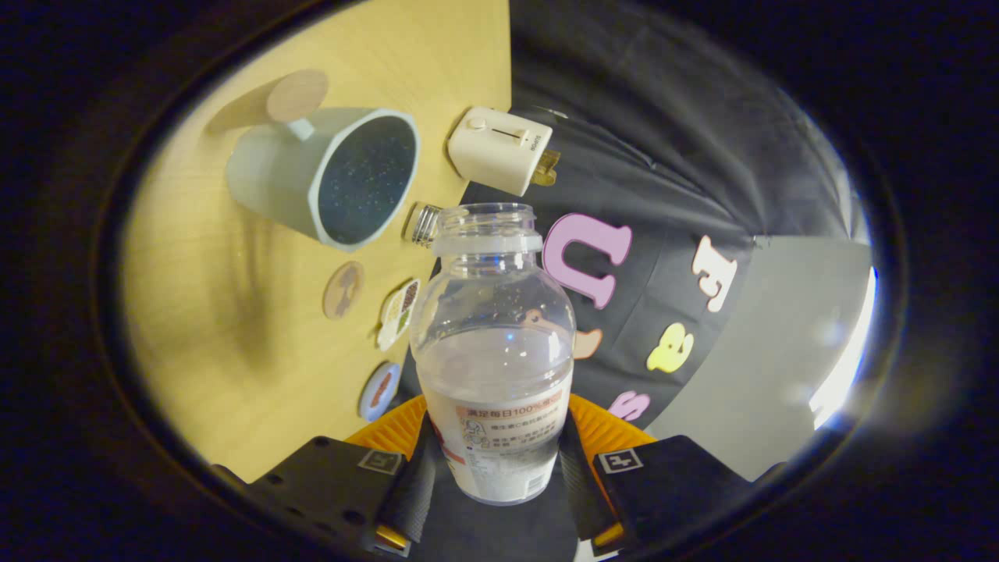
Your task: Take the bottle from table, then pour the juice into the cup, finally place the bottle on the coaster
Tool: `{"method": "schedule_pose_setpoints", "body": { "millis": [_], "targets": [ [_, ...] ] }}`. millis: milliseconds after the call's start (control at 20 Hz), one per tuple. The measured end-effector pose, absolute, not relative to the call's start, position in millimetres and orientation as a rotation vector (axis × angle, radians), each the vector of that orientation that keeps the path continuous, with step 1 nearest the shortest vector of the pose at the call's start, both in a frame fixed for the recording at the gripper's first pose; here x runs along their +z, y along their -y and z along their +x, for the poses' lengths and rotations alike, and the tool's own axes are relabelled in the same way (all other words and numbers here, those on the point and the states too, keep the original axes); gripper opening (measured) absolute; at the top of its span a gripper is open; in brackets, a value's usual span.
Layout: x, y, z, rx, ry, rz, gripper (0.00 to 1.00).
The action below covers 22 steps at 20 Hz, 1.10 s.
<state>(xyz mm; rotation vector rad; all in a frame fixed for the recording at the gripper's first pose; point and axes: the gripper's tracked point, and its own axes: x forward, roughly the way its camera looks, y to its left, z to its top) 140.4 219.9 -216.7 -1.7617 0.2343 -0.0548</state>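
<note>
Bottle (493,351) of clear plastic, uncapped and roughly half full of a cloudy pale liquid, sits pinched between the two fingers of the gripper (494,468), one finger pressing on each side of its labelled lower body. It is held off the wooden counter (218,336), and the whole scene appears rolled sideways, the counter standing to one side of the bottle and the booth's black cloth wall (663,156) to the other. Beyond the bottle's open mouth, a pale grey-green cup (328,176) with a dark speckled interior and a handle rests on the counter, its opening turned toward the camera. A round wooden coaster (296,95) lies just beyond the cup, by its handle. Near the counter's edge sits a small cream toaster (499,150) with a slice of toast showing at its top. A small ridged silver item (425,225) lies just behind the bottle's neck; what it is cannot be told. Three round printed discs (343,289) lie in a row on the counter between the cup and the fingers.
</note>
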Motion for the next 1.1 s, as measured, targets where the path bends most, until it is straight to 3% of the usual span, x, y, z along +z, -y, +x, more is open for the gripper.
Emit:
{"method": "schedule_pose_setpoints", "body": {
  "millis": [300,600,1100],
  "targets": [
    [-249,-197,143,-0.076,-0.358,-1.177,0.77],
    [-261,-183,166,-0.081,-0.365,-0.648,0.77],
    [-279,-218,254,0.063,-0.304,-0.129,0.77]
  ]
}}
